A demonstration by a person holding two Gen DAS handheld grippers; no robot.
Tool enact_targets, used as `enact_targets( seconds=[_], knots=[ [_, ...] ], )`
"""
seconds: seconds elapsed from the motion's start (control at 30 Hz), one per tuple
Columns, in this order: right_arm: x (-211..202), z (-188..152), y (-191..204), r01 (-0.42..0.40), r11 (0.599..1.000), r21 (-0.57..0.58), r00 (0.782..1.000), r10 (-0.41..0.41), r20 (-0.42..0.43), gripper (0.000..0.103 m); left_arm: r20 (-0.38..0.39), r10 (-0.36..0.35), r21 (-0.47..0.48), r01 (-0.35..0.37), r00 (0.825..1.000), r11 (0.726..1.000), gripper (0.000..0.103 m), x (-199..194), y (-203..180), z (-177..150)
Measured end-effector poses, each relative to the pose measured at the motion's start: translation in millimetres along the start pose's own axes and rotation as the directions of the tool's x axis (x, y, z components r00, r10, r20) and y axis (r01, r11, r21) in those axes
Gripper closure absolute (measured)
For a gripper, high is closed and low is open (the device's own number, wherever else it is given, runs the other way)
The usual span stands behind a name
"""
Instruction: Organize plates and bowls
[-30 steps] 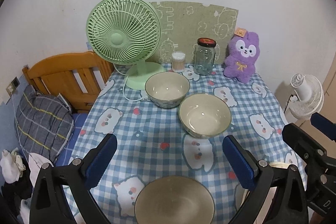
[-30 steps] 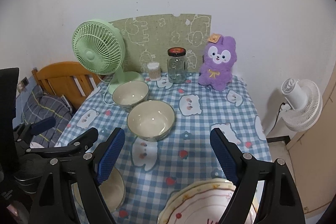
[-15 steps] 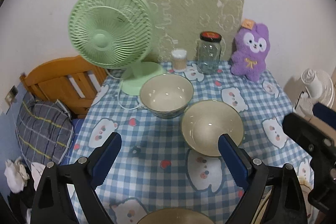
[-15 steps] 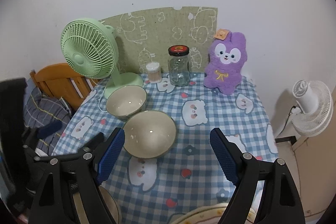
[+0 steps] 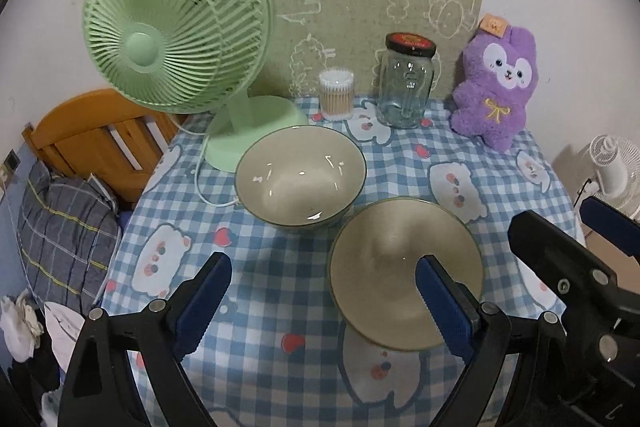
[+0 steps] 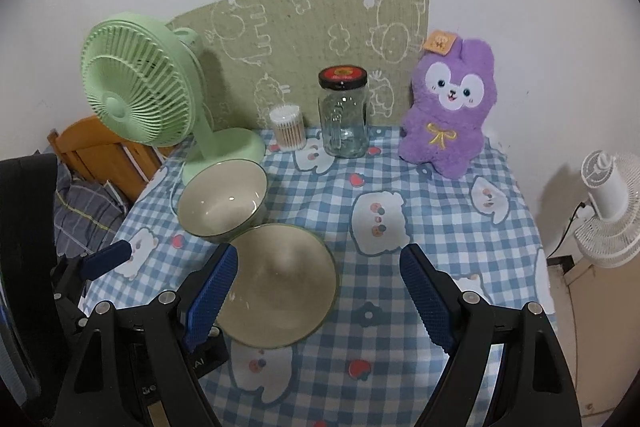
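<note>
We're looking at one table [image 5: 256, 291] under a blue checked cloth, pushed against the white wall, with its left edge right by a wooden chair [image 5: 92, 135] and its right edge near a white floor fan [image 6: 608, 207]. On it there's one green desk fan [image 5: 176, 27] back left, one purple plush bunny [image 6: 452, 107] back right, and two cream bowls: the far bowl [image 5: 300, 183] sits just in front of the fan's base, and the near bowl [image 5: 384, 267] is just beside it toward us, rims nearly touching. Then one glass jar [image 6: 344, 119] with a red-and-black lid and one little tub of cotton swabs [image 6: 287, 129] along the back edge. The right half of the cloth is open space. Our left gripper [image 5: 324, 303] is spread wide, holding nothing, its right finger [image 5: 444, 307] over the near bowl. Our right gripper [image 6: 320, 299] is also wide and empty, its left finger [image 6: 212, 299] in front of that bowl's left rim.
</note>
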State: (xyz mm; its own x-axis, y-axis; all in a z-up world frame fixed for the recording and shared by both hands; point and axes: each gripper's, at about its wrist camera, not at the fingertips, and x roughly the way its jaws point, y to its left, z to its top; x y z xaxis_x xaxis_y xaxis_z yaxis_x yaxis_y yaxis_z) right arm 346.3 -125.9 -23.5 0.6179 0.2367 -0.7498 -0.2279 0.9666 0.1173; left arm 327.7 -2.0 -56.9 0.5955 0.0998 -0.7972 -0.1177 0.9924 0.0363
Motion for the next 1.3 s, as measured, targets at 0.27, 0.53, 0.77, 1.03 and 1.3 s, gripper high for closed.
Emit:
enact_targets(
  seconds=[0.27, 0.53, 0.77, 1.03, 1.3],
  knots=[
    [44, 4, -5, 0.012, 1.0, -0.005, 0.999, -0.012, -0.053, 0.024, -0.092, -0.008, -0.002, 0.008, 0.996, 1.0, 0.018, 45, -2, 3],
    [74, -1, -11, 0.01, 1.0, 0.01, 0.994, -0.009, -0.105, 0.04, -0.152, -0.003, 0.024, 0.007, 0.988, 1.0, 0.039, 70, -5, -1],
    [87, -10, -16, -0.01, 0.999, 0.046, 0.987, 0.017, -0.157, 0.056, -0.217, -0.034, -0.023, 0.03, 0.976, 0.999, 0.057, 79, 0, -2],
    [90, -18, -8, -0.014, 1.0, 0.019, 0.98, 0.018, -0.198, 0.073, -0.21, -0.038, -0.002, 0.039, 0.977, 0.999, 0.067, 76, -4, -7],
    [91, -23, -8, -0.002, 1.0, 0.018, 0.978, 0.006, -0.209, 0.085, -0.194, -0.037, 0.016, 0.041, 0.98, 0.999, 0.084, 70, -4, -6]
  ],
)
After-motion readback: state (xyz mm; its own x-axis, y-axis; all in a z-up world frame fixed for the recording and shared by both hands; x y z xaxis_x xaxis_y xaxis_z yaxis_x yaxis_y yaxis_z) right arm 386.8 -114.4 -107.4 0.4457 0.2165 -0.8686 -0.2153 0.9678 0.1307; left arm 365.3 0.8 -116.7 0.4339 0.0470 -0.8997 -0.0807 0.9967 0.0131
